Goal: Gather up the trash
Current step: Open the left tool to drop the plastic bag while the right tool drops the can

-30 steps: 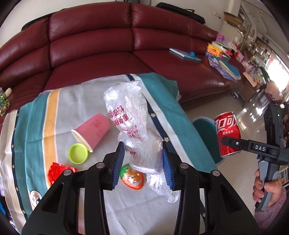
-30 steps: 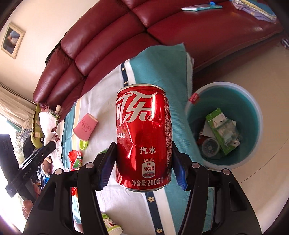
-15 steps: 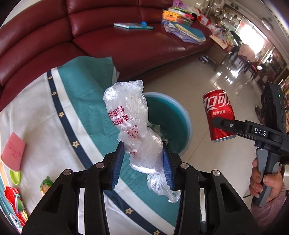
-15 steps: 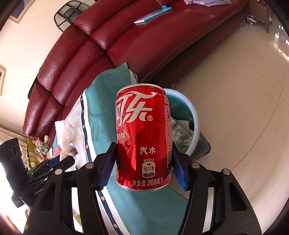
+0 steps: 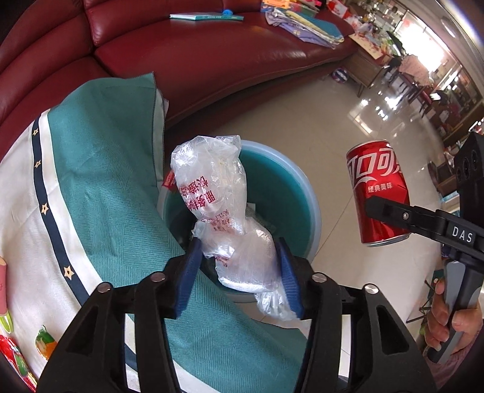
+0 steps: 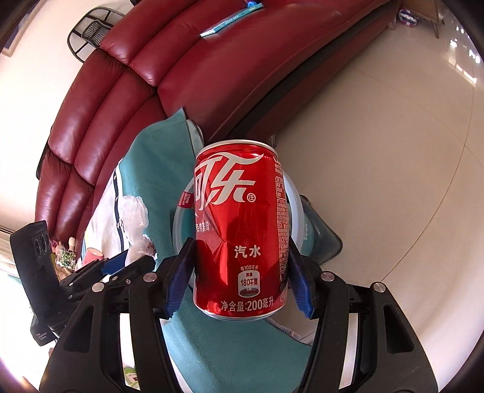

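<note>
My left gripper [image 5: 239,266] is shut on a crumpled clear plastic bag [image 5: 211,193] with red print, held above the near rim of a teal trash bin [image 5: 290,193] on the floor. My right gripper [image 6: 242,272] is shut on a dented red cola can [image 6: 242,229], upright, in front of the same bin [image 6: 295,205], which the can mostly hides. The can also shows in the left wrist view [image 5: 378,193], to the right of the bin and above the floor. The bag and left gripper show at the left of the right wrist view [image 6: 133,217].
A table with a teal, white and navy striped cloth [image 5: 90,187] stands left of the bin, with small wrappers [image 5: 45,344] at its near left. A dark red leather sofa [image 5: 211,60] runs behind, with a book [image 5: 205,16] on it. Tiled floor [image 5: 302,127] surrounds the bin.
Both grippers swung from over the table toward the bin. The bag now hangs over the bin's near rim and the can is closer to it. Both grips are unchanged.
</note>
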`<state>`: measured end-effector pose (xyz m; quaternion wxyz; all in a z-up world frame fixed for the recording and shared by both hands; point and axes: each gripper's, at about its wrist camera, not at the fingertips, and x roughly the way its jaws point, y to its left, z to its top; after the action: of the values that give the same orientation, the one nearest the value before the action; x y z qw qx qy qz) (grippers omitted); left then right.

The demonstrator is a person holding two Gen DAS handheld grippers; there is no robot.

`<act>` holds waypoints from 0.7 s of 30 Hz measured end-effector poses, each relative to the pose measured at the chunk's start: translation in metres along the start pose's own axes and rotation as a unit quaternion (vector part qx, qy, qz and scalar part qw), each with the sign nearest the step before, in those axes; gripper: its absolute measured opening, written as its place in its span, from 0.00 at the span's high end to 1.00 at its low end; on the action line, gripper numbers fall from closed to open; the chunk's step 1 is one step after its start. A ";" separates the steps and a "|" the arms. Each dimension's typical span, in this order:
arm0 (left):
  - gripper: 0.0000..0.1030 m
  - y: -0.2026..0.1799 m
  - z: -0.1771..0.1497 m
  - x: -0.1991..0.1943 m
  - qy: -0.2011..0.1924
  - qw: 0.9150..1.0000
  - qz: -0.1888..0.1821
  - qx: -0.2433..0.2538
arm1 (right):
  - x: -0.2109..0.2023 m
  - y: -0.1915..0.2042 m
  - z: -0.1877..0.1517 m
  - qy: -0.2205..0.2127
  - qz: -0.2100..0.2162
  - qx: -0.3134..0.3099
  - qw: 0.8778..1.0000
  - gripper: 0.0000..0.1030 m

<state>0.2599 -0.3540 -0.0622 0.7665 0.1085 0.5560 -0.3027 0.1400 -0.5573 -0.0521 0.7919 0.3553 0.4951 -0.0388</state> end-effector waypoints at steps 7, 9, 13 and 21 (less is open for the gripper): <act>0.10 0.015 -0.008 -0.001 -0.003 1.000 0.016 -0.023 | 0.009 0.006 0.000 0.008 -0.005 -0.006 1.000 0.46; 0.10 0.021 -0.014 -0.004 -0.002 0.999 0.011 -0.032 | 0.014 0.009 0.001 0.012 -0.007 -0.008 1.000 0.46; 0.07 0.028 -0.024 -0.013 -0.002 0.999 0.012 -0.039 | 0.022 0.015 0.000 0.019 -0.008 -0.015 1.000 0.46; 0.05 0.035 -0.038 -0.029 -0.013 0.999 0.028 -0.032 | 0.038 0.033 0.004 0.034 -0.014 -0.033 0.999 0.46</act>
<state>0.2446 -0.2973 -0.0551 0.7846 0.0956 0.5525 -0.2647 0.1753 -0.5244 -0.0646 0.7850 0.3235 0.5279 -0.0213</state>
